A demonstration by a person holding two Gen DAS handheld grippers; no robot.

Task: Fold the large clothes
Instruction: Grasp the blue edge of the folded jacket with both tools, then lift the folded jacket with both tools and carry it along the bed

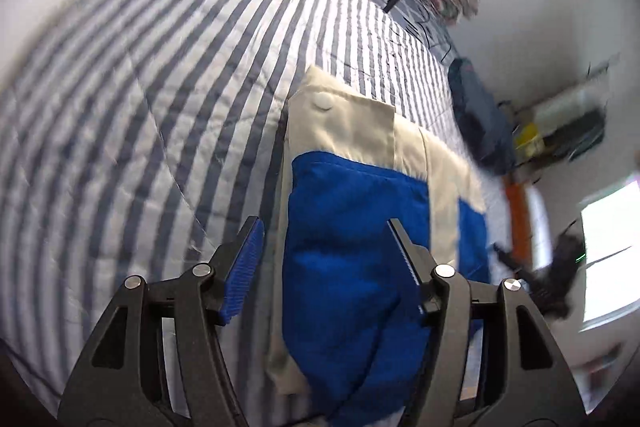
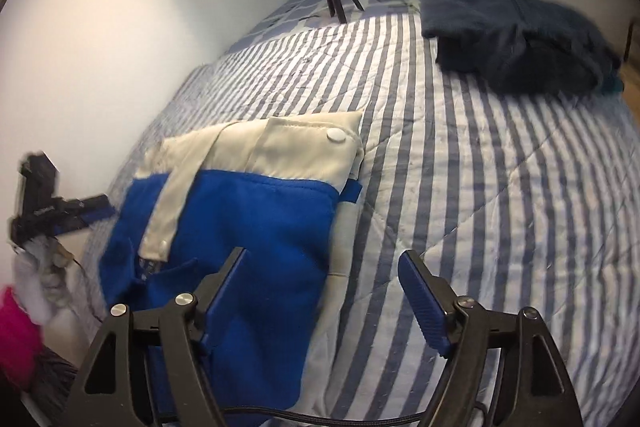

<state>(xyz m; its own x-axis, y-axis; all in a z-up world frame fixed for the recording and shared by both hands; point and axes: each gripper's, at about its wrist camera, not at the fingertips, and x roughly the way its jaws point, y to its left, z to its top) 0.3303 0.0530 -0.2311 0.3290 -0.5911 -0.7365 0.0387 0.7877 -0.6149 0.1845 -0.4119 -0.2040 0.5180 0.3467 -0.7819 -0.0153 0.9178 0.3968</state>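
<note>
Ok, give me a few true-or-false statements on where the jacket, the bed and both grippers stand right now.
1. The blue and cream jacket lies folded on the striped quilt. True.
2. The left gripper is clamped on the jacket. False: its jaws stand apart, pressing nothing.
3. The right gripper is open. True.
4. The dark blue garment lies on top of the jacket. False: it lies apart, farther up the bed.
5. A white snap button shows on the jacket's cream part. True.

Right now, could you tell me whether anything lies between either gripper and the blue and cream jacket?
Nothing visible does. The left gripper and right gripper both hover open right over the jacket, with only bare striped quilt beside it.
</note>
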